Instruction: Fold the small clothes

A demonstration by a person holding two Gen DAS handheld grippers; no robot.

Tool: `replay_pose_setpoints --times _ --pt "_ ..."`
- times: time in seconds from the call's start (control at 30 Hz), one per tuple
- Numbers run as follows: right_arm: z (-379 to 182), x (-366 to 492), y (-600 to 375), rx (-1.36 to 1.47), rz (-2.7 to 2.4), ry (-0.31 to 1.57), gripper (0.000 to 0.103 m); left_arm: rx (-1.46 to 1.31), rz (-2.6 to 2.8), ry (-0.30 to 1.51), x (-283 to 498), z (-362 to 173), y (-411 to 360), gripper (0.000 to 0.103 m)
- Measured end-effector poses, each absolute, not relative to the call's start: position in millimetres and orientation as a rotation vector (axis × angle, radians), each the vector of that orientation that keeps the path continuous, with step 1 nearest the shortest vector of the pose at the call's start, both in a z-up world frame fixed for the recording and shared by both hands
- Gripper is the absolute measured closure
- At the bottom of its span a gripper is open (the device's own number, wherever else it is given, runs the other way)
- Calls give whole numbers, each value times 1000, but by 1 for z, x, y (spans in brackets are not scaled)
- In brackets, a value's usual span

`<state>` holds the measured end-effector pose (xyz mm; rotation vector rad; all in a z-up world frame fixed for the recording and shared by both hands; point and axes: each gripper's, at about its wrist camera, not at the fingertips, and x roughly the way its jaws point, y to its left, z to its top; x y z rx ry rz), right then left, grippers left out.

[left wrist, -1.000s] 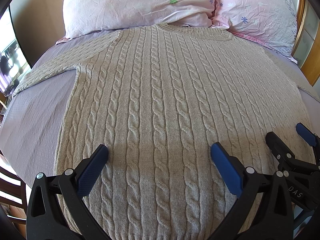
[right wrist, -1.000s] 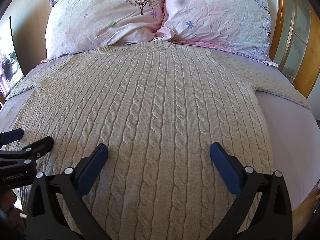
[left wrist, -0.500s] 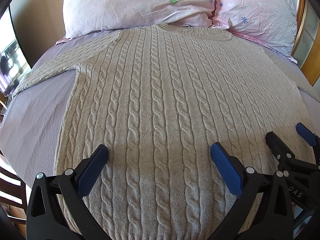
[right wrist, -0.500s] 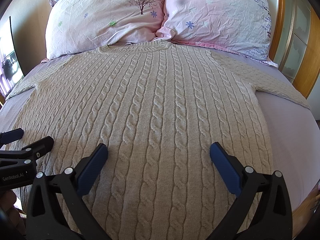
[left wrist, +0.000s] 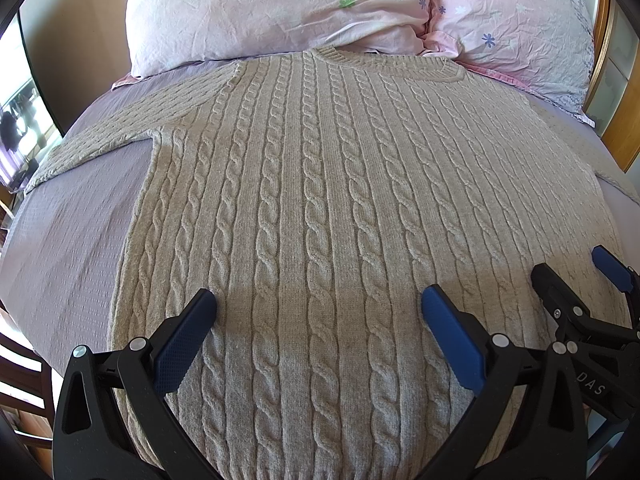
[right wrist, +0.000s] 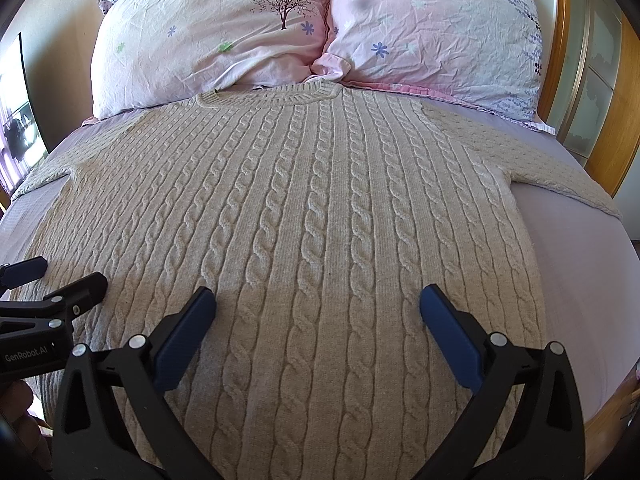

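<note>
- Surface: a bed (left wrist: 72, 216) covered with a lilac sheet; the sheet lies smooth on both sides of the garment.
- Head of the bed: two pink flowered pillows (right wrist: 224, 36) set side by side, one printed with a small tree. A wooden frame (right wrist: 624, 128) stands along the right side of the bed.
- Room: a plain beige wall (left wrist: 80, 32) to the left; a bright window or screen at the far left edge, detail unclear.
- Garment: a beige cable-knit sweater (left wrist: 320, 200) lies flat, front up, collar touching the pillows, sleeves spread out to each side, hem nearest the cameras.
- Left gripper (left wrist: 319, 308): jaws spread wide, blue pads over the lower part of the sweater, nothing held between them. Contact with the knit cannot be confirmed.
- Right gripper (right wrist: 318, 306): jaws likewise spread wide, over the lower part, holding nothing.
- Each gripper appears at the edge of the other's view, side by side near the hem.
</note>
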<state>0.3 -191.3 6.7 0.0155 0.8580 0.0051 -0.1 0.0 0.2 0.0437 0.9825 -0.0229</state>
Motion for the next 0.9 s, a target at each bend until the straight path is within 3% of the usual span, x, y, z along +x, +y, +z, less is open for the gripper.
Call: replay_pose_setpoints --times 0.67,0.9 --pt "3 2 -188 -2 127 869 2 52 -31 999 2 2 -2 1" --pt "62 10 -367 407 -65 651 2 64 -50 983 3 2 0 1"
